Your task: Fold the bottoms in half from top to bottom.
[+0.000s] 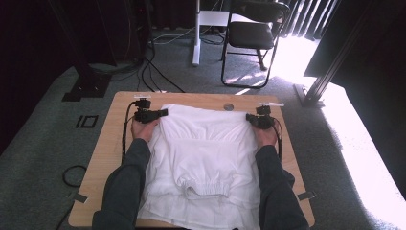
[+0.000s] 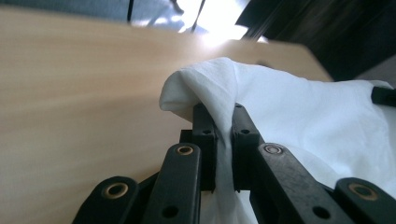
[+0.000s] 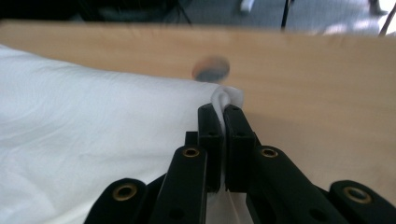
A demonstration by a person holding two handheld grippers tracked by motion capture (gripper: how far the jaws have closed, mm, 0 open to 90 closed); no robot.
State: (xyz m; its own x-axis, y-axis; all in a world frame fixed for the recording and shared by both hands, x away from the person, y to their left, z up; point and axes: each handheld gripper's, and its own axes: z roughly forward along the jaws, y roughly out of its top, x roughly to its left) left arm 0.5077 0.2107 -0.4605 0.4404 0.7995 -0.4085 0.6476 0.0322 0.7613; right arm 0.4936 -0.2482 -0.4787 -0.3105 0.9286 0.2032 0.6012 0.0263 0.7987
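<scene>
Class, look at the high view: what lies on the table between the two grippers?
The far edge of the white garment spans the stretch between the left gripper and the right gripper, each clamped on a corner; the high view shows it.

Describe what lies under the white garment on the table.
Under the white garment lies the wooden table, bare along its edges. The tabletop beneath the cloth's middle is covered, so anything there cannot be seen.

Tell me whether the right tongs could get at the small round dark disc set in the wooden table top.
Probably not as things stand: the right tongs are shut on a corner of the white cloth garment. The small round dark disc lies uncovered just beyond, so they would have to let go first.
</scene>
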